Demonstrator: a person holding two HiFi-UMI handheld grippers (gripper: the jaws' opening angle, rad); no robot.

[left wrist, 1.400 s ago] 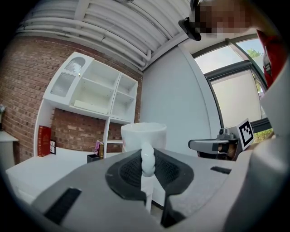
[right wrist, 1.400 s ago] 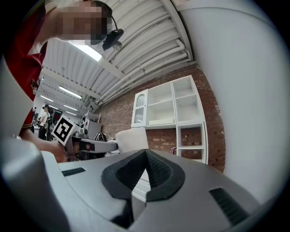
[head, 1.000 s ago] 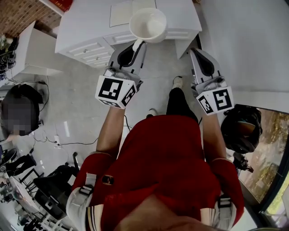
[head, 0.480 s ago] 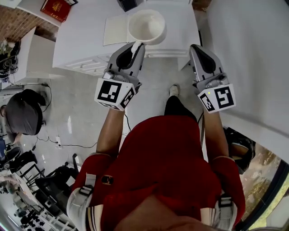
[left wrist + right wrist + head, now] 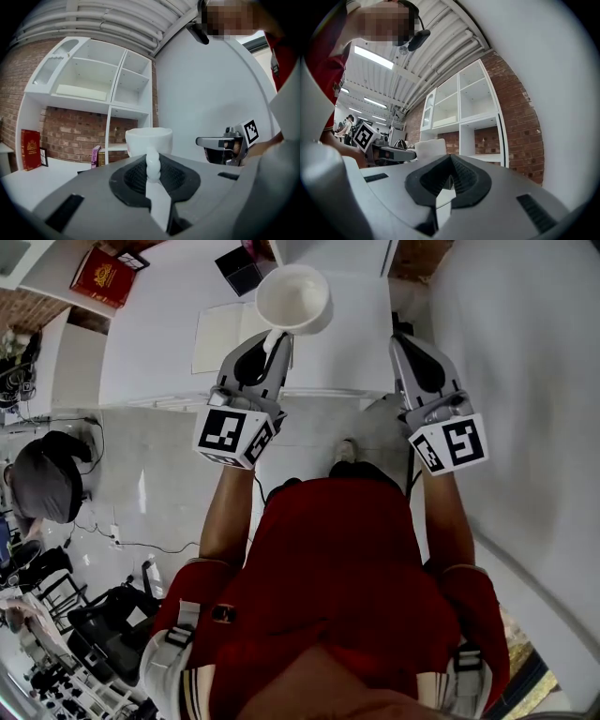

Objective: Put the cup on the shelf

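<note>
A white cup hangs upright over the white counter, with my left gripper shut on its handle. In the left gripper view the handle sits pinched between the jaws and the cup's bowl rises just beyond them. The white shelf unit stands ahead against a brick wall, its compartments bare. My right gripper is level with the left one, to the right of the cup, shut with nothing in it. In the right gripper view the cup and left gripper show at the left, the shelf unit beyond.
On the counter lie a sheet of paper, a black box and a red book. Small books stand under the shelf. A plain white wall runs along the right. Another person sits at the left.
Both grippers and the cup have moved forward, from above the counter's front edge to over its top. The shelf unit now looks larger and closer. The grip on the handle is unchanged.
</note>
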